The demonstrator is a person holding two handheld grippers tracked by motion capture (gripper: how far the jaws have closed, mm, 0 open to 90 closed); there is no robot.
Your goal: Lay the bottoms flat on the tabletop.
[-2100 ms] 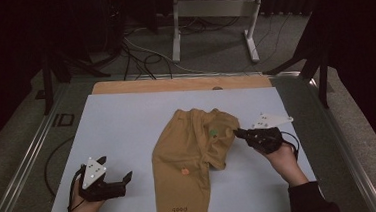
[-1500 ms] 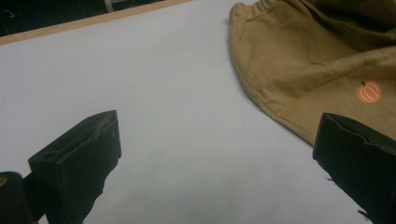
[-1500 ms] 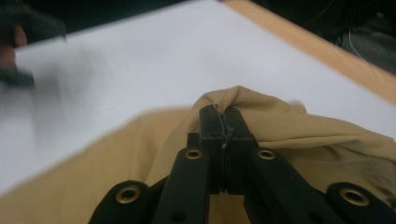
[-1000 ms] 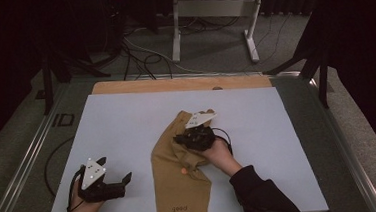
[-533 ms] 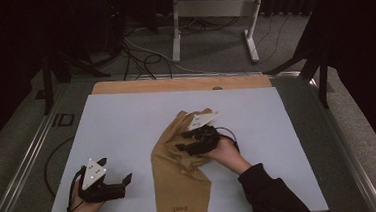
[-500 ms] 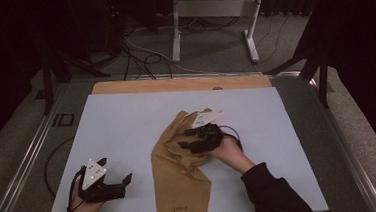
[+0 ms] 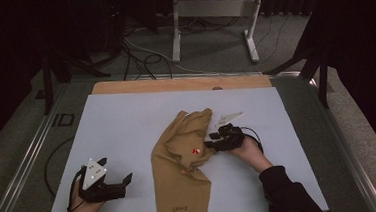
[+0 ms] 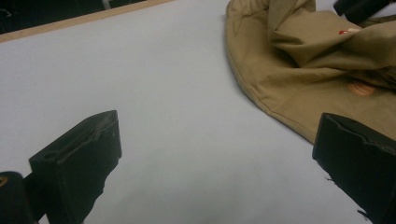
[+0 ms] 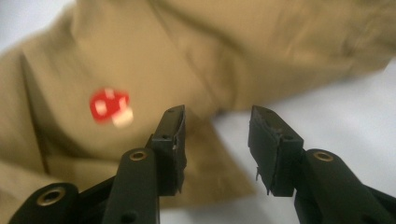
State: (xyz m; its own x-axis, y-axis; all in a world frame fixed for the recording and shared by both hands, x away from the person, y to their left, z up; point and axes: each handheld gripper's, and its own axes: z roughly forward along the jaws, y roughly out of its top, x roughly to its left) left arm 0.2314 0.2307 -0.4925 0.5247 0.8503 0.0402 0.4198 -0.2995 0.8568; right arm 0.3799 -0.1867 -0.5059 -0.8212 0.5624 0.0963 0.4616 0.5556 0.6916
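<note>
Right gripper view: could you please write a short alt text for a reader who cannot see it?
The right gripper has its two black fingers open just above the edge of a tan shirt lying crumpled on a white table. Nothing is between the fingers. A small red mushroom print shows on the cloth.

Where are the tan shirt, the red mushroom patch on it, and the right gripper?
tan shirt [image 7: 179, 187]: high view, lower body panel.
red mushroom patch [image 9: 109, 107]: right gripper view, on the red cap.
right gripper [image 9: 215, 140]: right gripper view, gap between its open jaws.
</note>
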